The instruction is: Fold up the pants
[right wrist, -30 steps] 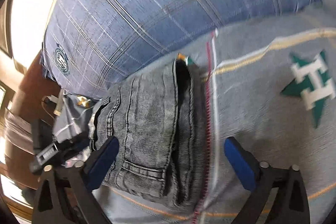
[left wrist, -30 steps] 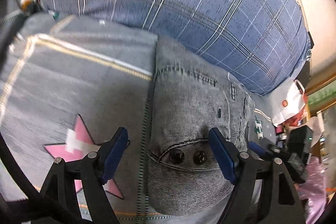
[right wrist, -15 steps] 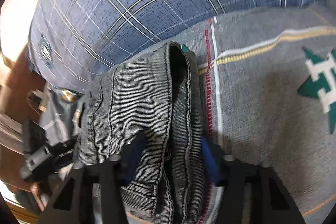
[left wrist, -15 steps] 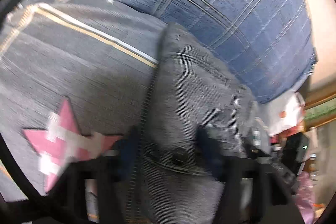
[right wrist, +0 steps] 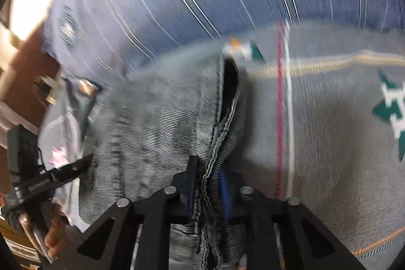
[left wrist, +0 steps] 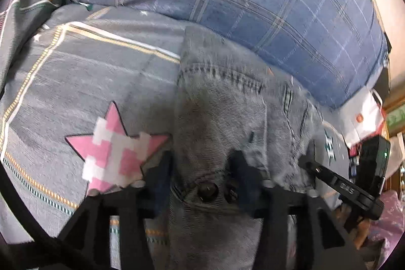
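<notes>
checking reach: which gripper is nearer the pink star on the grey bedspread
Left. The left gripper, clamping the grey denim pants, sits beside the pink star; the right gripper grips their far edge.

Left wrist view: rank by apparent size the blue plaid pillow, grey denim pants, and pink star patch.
1. Blue plaid pillow
2. Grey denim pants, nearer the camera, so unsure
3. Pink star patch

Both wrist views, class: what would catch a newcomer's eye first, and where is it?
The grey jeans fill the middle of both views, lying on a grey bedcover. The left tool straddles the waistband by two dark buttons, and the right tool is clamped on a stitched edge. A pink star sits left of the jeans.
</notes>
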### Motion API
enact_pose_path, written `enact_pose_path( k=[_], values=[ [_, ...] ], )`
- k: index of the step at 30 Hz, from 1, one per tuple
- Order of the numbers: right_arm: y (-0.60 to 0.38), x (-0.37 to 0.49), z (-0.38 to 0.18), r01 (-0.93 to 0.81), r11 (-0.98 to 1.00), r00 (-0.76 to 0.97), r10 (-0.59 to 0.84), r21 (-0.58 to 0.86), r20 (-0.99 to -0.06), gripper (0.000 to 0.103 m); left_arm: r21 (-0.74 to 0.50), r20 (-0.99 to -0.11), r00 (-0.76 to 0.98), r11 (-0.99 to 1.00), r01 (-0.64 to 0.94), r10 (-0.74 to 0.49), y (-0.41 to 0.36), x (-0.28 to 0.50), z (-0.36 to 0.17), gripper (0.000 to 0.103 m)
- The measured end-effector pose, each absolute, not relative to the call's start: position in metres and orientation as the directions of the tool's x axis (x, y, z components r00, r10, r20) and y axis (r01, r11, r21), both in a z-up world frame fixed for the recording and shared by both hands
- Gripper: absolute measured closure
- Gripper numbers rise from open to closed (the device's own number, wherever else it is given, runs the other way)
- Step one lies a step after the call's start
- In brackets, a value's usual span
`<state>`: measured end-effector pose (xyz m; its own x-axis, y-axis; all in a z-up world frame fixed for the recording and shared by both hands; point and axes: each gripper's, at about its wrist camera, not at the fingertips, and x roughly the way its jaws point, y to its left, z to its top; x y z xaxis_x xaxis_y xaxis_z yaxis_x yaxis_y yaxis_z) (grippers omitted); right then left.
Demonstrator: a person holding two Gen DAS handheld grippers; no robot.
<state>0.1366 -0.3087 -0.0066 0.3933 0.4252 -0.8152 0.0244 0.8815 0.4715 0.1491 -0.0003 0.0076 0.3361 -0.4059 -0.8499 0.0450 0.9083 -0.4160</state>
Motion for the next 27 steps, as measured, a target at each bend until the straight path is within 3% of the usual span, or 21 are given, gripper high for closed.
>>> enact_pose_path(
  k=[2,5,6,7,8,12,15,17,18,19,21,22,23,25,27],
  values=[
    [-0.319,0.137,-0.007,0.073,0.853,0.384,0.455,0.517,-0.804,0.070,-0.424,-0.838,0.364,0.905,0.032,-0.406,0.006,0.153,0.010,0.037],
    [-0.335,0.134,0.000,0.093,0.794,0.428,0.513,0.600,-0.744,0.068,-0.459,-0.805,0.424,0.888,-0.001,-0.416,0.023,0.155,0.019,0.037],
    [-0.341,0.132,0.005,0.104,0.790,0.458,0.501,0.604,-0.734,0.061,-0.469,-0.794,0.439,0.883,-0.002,-0.420,0.026,0.157,0.023,0.037],
    [-0.346,0.130,0.010,0.117,0.789,0.490,0.482,0.603,-0.726,0.037,-0.468,-0.792,0.444,0.884,0.002,-0.420,0.026,0.160,0.025,0.037],
    [-0.348,0.129,0.014,0.124,0.791,0.508,0.468,0.599,-0.723,0.028,-0.456,-0.797,0.443,0.890,0.005,-0.411,0.024,0.167,0.028,0.037],
    [-0.350,0.146,0.035,0.068,0.772,0.557,0.496,0.632,-0.666,0.020,-0.410,-0.830,0.391,0.910,0.053,-0.397,0.006,0.206,0.034,0.037],
    [-0.341,0.180,0.028,0.076,0.765,0.496,0.527,0.640,-0.690,0.020,-0.479,-0.826,0.326,0.878,0.024,-0.460,0.004,0.241,0.016,0.037],
    [-0.340,0.196,0.009,0.119,0.793,0.470,0.486,0.598,-0.737,0.022,-0.521,-0.810,0.305,0.853,0.019,-0.501,0.006,0.247,-0.002,0.037],
    [-0.338,0.200,-0.004,0.130,0.781,0.454,0.500,0.610,-0.737,0.028,-0.534,-0.811,0.291,0.845,-0.016,-0.507,0.011,0.247,-0.016,0.041],
    [-0.338,0.201,-0.014,0.128,0.764,0.436,0.529,0.632,-0.728,0.041,-0.563,-0.801,0.272,0.826,-0.041,-0.533,0.013,0.247,-0.023,0.056],
    [-0.340,0.204,-0.020,0.117,0.764,0.427,0.539,0.635,-0.726,0.061,-0.637,-0.757,0.250,0.767,-0.073,-0.604,0.016,0.247,-0.031,0.066],
    [-0.339,0.205,-0.018,0.111,0.774,0.424,0.531,0.624,-0.734,0.071,-0.629,-0.761,0.259,0.775,-0.066,-0.595,0.015,0.245,-0.027,0.078],
    [-0.337,0.206,-0.017,0.115,0.787,0.424,0.513,0.607,-0.746,0.075,-0.609,-0.769,0.273,0.792,-0.036,-0.578,0.012,0.242,-0.020,0.084],
    [-0.332,0.204,-0.013,0.104,0.812,0.430,0.484,0.575,-0.762,0.086,-0.610,-0.743,0.342,0.793,0.008,-0.575,0.012,0.227,0.002,0.088],
    [-0.324,0.195,0.008,0.060,0.825,0.487,0.467,0.561,-0.738,0.088,-0.607,-0.716,0.393,0.793,0.056,-0.576,0.013,0.217,0.021,0.089]
  ],
)
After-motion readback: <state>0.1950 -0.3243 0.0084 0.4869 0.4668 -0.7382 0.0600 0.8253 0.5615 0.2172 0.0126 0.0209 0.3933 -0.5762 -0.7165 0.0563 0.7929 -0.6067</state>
